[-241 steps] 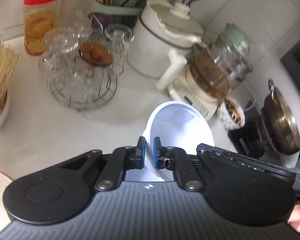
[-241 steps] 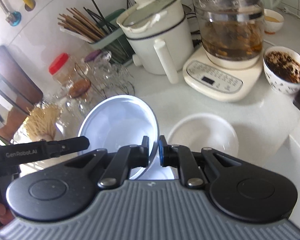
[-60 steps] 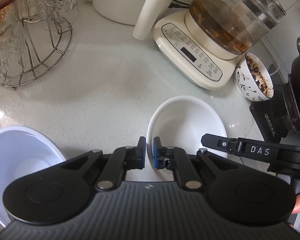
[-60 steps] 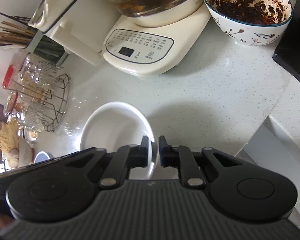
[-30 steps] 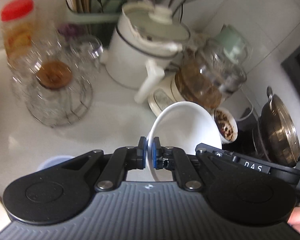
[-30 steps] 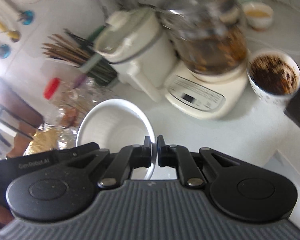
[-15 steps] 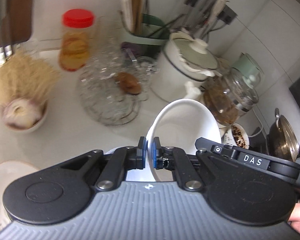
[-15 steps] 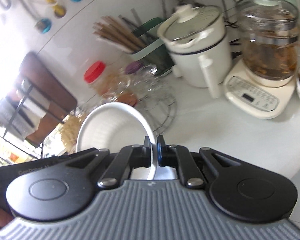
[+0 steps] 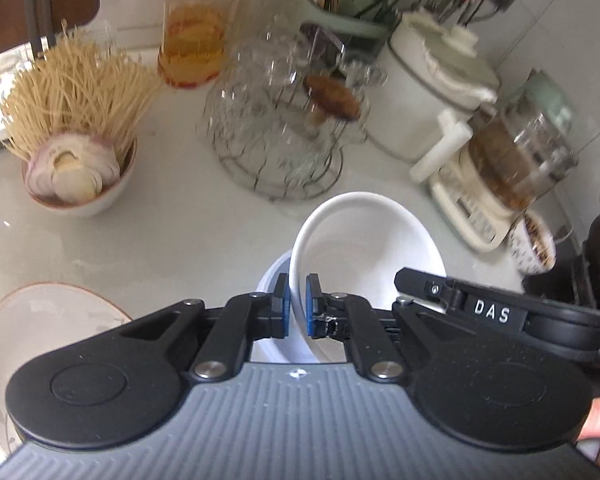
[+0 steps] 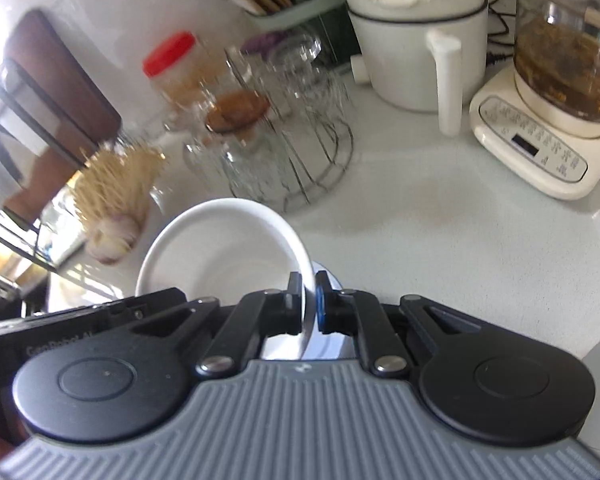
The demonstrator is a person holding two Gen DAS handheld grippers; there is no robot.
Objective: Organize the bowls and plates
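Observation:
Both grippers hold one white bowl (image 9: 372,240) by opposite rims. My left gripper (image 9: 293,309) is shut on its left rim; my right gripper (image 10: 308,304) is shut on its right rim, and the bowl (image 10: 224,248) shows in the right wrist view too. The bowl hangs tilted just above a pale blue bowl (image 9: 270,280) on the white counter, whose edge also peeks out in the right wrist view (image 10: 328,272). A white plate with a brown rim (image 9: 32,320) lies at the left front.
A wire rack of glass cups (image 9: 276,136), a bowl with noodles and onion (image 9: 76,168), a red-lidded jar (image 9: 200,28), a white pot (image 9: 428,92), a glass kettle on a cream base (image 9: 512,172) and a patterned bowl of dark food (image 9: 534,244) stand around.
The two grippers have carried the white bowl from near the kettle leftward and lowered it over the pale blue bowl. Eight seconds ago they held the blue bowl.

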